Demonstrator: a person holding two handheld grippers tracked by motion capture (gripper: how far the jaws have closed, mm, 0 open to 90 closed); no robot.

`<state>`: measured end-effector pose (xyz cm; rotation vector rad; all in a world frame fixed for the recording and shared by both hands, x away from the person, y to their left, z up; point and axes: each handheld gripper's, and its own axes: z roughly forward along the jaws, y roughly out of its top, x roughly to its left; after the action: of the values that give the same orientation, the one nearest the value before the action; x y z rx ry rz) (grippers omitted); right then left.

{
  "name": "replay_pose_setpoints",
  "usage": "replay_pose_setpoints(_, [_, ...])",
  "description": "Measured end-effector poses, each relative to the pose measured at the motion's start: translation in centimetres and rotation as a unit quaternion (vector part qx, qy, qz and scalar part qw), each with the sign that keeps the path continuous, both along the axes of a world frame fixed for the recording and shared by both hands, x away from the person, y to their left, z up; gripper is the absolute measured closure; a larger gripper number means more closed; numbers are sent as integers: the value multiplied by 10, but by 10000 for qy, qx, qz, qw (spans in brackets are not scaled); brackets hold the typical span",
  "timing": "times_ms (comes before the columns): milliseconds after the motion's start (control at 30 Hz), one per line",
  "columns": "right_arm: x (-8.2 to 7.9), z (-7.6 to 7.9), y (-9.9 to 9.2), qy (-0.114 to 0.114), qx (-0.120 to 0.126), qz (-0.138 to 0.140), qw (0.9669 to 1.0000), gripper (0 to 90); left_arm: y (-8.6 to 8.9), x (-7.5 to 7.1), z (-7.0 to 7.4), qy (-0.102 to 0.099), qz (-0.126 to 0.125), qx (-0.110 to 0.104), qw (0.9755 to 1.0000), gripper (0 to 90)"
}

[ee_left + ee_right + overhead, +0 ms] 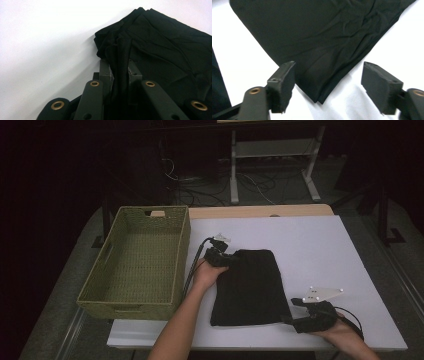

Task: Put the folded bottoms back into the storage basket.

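A folded black cloth (250, 287) lies on the white table (310, 245). My left gripper (226, 257) is at the cloth's far left corner, and in the left gripper view its jaws are shut on a bunched fold of the black cloth (160, 47). My right gripper (291, 316) sits at the near right corner. In the right gripper view its jaws stand apart on either side of that corner of the black cloth (319, 40), with the pads off the fabric.
A green woven basket (135, 300) stands on the left of the table, beside my left forearm. Bare white tabletop stretches to the right of the cloth and behind it. Beyond the far edge are a metal stand (272, 150) and cables on the floor.
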<state>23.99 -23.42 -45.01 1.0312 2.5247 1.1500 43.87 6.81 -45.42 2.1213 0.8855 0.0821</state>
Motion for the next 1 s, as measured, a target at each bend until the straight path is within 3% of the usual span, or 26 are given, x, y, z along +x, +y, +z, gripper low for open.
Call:
replay_pose_setpoints(167, [-3, -4, 5, -23, -161, 202, 9997, 333, 0, 0, 0, -14, 1, 1, 10000, 790])
replay_pose_setpoints(300, [-6, -5, 7, -256, -357, 247, 9987, 403, 0, 0, 0, -12, 6, 8, 10000, 790])
replay_pose_setpoints(433, [-6, -5, 6, -322, -361, 336, 9983, 494, 0, -1, 0, -6, 14, 0, 10000, 791])
replay_pose_setpoints(733, [-3, -2, 10, -272, -379, 535, 9975, 811, 0, -2, 1, -60, -4, -16, 10000, 805])
replay_pose_setpoints(867, [-3, -1, 12, -355, -447, 606, 9965, 841, 0, -3, 3, -108, -39, -3, 9999, 816])
replay_pose_setpoints(1000, [0, 2, 13, -336, -385, 599, 9969, 846, 3, -2, 6, -114, -29, -196, 9997, 828])
